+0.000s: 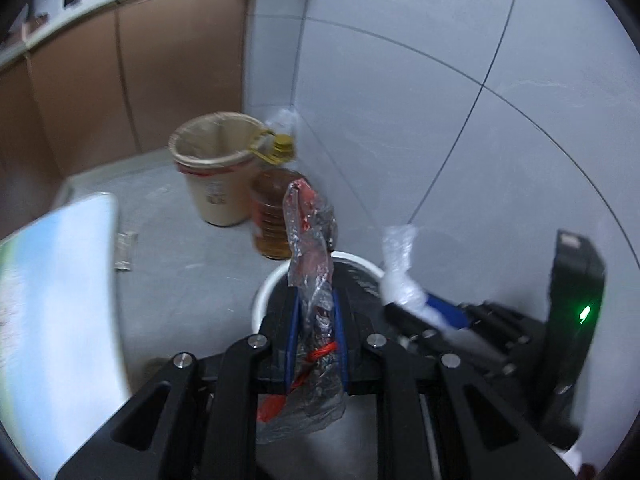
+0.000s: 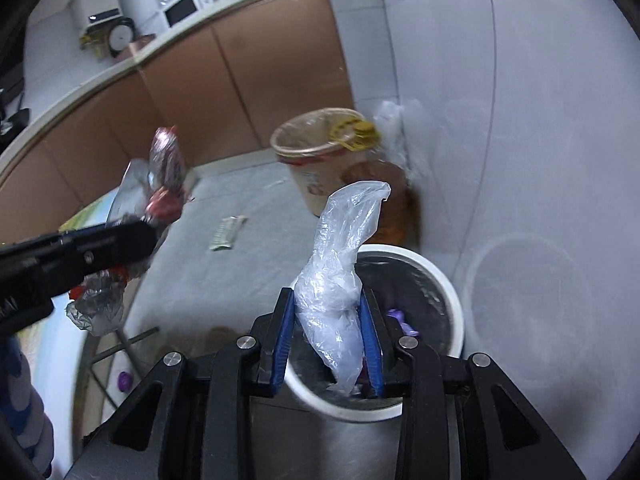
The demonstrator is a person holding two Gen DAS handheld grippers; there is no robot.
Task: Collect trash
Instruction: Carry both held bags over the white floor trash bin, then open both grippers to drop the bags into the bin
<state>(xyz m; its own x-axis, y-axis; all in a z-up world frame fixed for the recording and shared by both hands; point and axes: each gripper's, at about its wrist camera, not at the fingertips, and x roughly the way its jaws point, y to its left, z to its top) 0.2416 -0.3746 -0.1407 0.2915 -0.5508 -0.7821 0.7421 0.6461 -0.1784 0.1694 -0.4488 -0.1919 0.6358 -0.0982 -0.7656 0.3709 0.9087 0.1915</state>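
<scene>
My left gripper (image 1: 316, 320) is shut on a crumpled red and silver wrapper (image 1: 312, 240), held just above the near rim of the white trash bin (image 1: 264, 292). It also shows in the right wrist view (image 2: 132, 228) with the wrapper (image 2: 164, 168). My right gripper (image 2: 328, 320) is shut on a clear plastic bag (image 2: 340, 256), held over the white bin (image 2: 452, 292), which has a black liner and purple scraps inside. The right gripper with its bag (image 1: 400, 272) also shows in the left wrist view.
A beige bucket (image 1: 216, 168) lined with a bag stands by the wall, with an oil bottle (image 1: 272, 212) next to it. A small flat packet (image 1: 126, 250) lies on the grey floor. Brown cabinets run along the back. A table edge (image 1: 52, 300) is at left.
</scene>
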